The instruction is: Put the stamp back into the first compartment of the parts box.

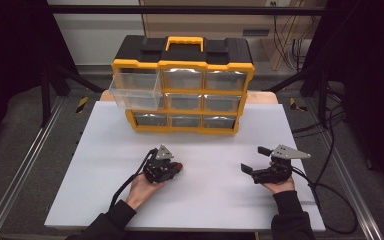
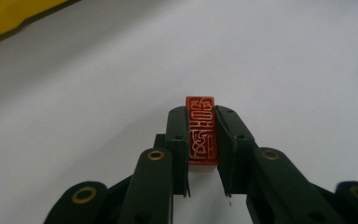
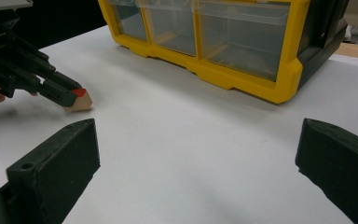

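- Presently, your left gripper was clamped on a small seal stamp, both pads pressed flat against its long sides.
- In the left gripper view, the stamp's red carved face pointed toward the camera, with pale characters cut into it; its tip stuck out a little past the jaw ends.
- From the right gripper view, that same stamp showed a pale wooden body with a red end, sitting low over the white table; you could not tell from any view whether it touched the surface.
- Your left hand held that gripper at the table's near-middle, jaws aimed toward your right side.
- Your right gripper stood wide, nothing between its jaws; in its own view the two black jaws sat far apart at the bottom corners.
- Your right hand held it over the near-right part of the table, well apart from the left one.
- A yellow-and-black drawer organizer stood at the far side of the table, three rows of clear drawers facing you.
- Its top-left clear drawer was pulled out, overhanging the cabinet's front; the others sat flush.
- The stamp lay well short of the organizer, with bare table between them.
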Action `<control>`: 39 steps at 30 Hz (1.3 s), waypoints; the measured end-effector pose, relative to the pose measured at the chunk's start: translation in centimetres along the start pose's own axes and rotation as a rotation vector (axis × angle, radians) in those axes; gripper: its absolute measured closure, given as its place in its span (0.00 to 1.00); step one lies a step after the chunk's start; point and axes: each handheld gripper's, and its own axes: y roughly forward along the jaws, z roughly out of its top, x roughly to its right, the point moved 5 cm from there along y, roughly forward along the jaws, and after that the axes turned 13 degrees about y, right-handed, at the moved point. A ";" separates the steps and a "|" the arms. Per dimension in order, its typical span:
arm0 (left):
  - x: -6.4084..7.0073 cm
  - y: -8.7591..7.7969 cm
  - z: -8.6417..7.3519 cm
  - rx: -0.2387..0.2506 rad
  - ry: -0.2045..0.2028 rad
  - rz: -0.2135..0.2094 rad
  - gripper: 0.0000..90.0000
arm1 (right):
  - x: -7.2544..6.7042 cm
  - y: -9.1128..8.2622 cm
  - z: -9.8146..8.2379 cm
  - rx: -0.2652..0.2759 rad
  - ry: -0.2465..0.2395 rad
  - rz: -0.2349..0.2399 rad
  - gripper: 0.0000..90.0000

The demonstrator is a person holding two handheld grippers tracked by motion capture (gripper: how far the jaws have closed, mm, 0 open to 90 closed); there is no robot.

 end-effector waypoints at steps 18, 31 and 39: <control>-0.6 -2.0 0.4 0.044 -0.005 0.008 0.84 | 0.0 0.0 0.0 -0.002 0.000 0.000 0.00; -1.5 -3.7 0.5 0.075 -0.021 0.028 0.84 | 0.0 0.0 0.0 -0.001 0.000 -0.002 0.00; -1.9 -4.5 0.6 0.085 -0.017 0.042 0.84 | 0.0 0.0 0.0 -0.002 0.000 -0.001 0.00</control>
